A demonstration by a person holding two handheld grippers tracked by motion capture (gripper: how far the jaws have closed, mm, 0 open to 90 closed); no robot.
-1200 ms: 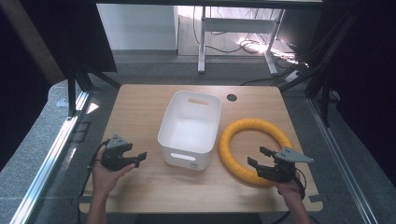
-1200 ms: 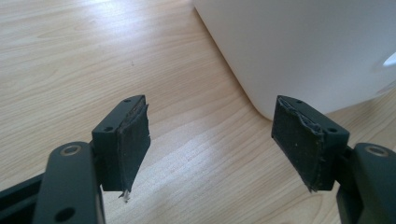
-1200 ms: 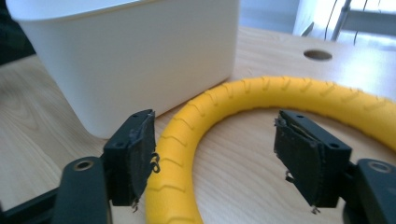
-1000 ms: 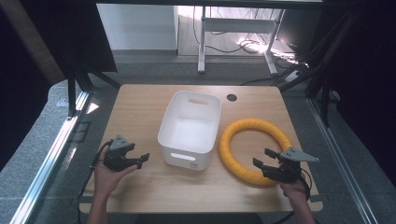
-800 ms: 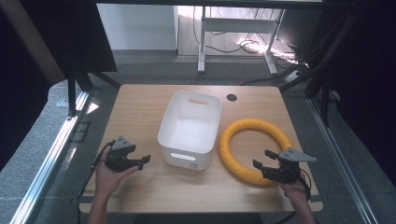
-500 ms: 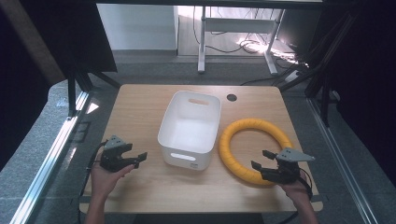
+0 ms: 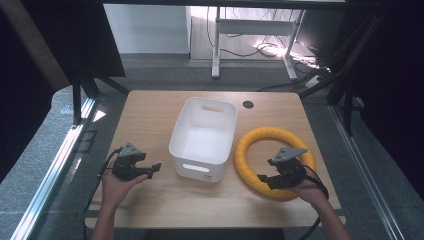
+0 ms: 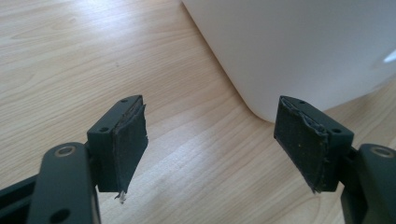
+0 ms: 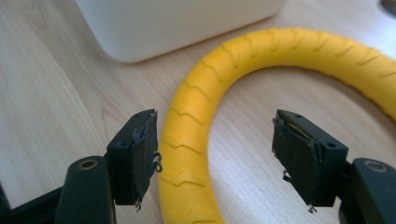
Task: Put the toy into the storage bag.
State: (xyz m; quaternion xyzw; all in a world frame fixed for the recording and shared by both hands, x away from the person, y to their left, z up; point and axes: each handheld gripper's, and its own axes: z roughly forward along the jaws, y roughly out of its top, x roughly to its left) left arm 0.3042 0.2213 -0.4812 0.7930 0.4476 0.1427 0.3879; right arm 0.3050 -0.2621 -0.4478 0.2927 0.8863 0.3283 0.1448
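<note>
In the high view, a wooden bench (image 7: 150, 120) carries a white tub (image 7: 203, 137) near its middle and a yellow ring (image 7: 274, 161) lying flat just to the right of it. A small dark round hole (image 7: 248, 104) sits in the bench top behind the tub's right corner. The left gripper (image 7: 152, 170) is held low over the bench to the left of the tub, apart from it, with its jaws spread and pointing toward the tub's near left corner. The right gripper (image 7: 267, 179) is held over the near part of the ring, jaws spread, with the hand (image 7: 311, 190) behind it at the bench's near right edge.

In the left gripper view, the left gripper (image 8: 210, 137) has its two black jaws wide apart with nothing between them but bare bench (image 8: 70, 56). The rounded corner of the tub (image 8: 299, 46) stands ahead, closer to the right jaw.

In the right gripper view, the right gripper (image 9: 215, 156) is open, and the ring (image 9: 196, 135) passes between its jaws, close by the left jaw and well clear of the right one. I cannot tell whether the left jaw touches the ring. The tub (image 9: 177, 23) stands beyond, at the top.
</note>
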